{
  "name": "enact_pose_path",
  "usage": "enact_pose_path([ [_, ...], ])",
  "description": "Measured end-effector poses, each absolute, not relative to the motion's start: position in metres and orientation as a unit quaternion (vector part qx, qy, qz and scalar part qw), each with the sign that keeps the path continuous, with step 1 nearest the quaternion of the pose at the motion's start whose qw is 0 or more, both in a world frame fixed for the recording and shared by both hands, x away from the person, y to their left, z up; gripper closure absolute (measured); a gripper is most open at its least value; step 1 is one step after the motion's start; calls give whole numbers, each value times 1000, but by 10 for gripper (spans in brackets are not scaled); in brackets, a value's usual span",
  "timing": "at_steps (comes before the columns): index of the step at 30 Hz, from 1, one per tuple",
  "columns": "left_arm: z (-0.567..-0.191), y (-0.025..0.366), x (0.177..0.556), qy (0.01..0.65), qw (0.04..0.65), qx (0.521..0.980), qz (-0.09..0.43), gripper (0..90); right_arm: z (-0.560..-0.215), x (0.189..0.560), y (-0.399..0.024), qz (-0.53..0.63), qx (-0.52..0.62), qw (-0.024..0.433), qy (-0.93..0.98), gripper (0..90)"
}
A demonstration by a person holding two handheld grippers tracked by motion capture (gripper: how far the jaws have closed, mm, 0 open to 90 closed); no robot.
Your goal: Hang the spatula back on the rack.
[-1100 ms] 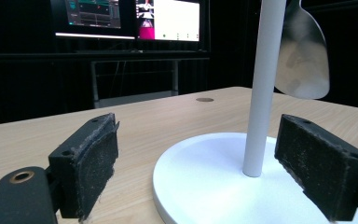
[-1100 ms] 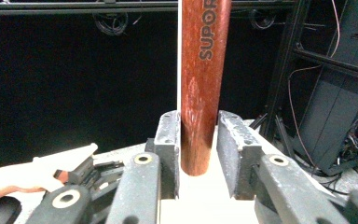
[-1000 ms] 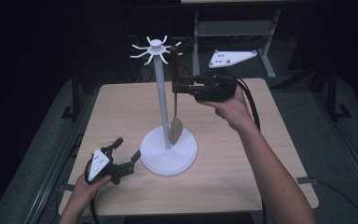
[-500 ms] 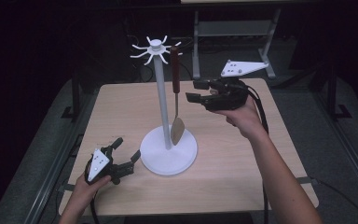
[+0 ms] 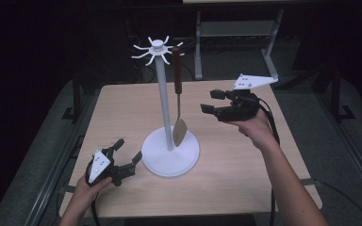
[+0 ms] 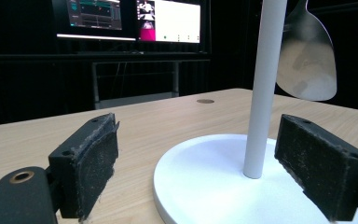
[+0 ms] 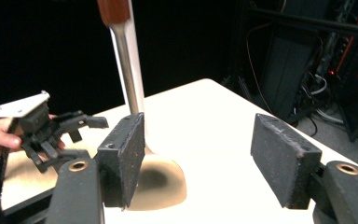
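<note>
spatula (image 6: 306,60) handle cut off by top edge in left gripper view.

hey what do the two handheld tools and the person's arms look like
Both tools are black with two flat jaws faced by dark rough pads. The left tool has a white plate on top; the right tool carries a grey three-cornered plate. A black cable trails from each. The forearms are bare, with no sleeves or gloves.

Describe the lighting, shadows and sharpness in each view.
High view: the tabletop is lit while the surroundings are nearly black; the stand's base is bright white. Left gripper view: bright monitors glow behind, and the spatula blade looks soft. Right gripper view: background dark, the spatula blade has a dark patch at its middle, and the near fingers are slightly soft.
</note>
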State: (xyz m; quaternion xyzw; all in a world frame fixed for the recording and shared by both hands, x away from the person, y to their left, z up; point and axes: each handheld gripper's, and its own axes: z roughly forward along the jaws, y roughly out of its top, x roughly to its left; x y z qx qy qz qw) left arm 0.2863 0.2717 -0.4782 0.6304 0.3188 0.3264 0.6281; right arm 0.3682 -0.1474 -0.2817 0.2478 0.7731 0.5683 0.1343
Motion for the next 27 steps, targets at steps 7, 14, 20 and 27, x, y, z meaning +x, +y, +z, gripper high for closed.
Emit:
enact_pose_path([
  [7, -478, 272, 286, 318, 627, 631, 328, 126, -308, 367, -163, 559, 271, 134, 772, 325],
  [14, -478, 272, 286, 318, 627, 631, 327, 126, -331, 367, -173, 540, 292, 135, 778, 293],
  [20, -478, 272, 286, 319, 629, 629, 327, 126, -350, 361, -185, 519, 305, 146, 785, 276],
  [27, -478, 272, 285, 319, 628, 630, 327, 126, -372, 351, -204, 503, 331, 154, 783, 264],
])
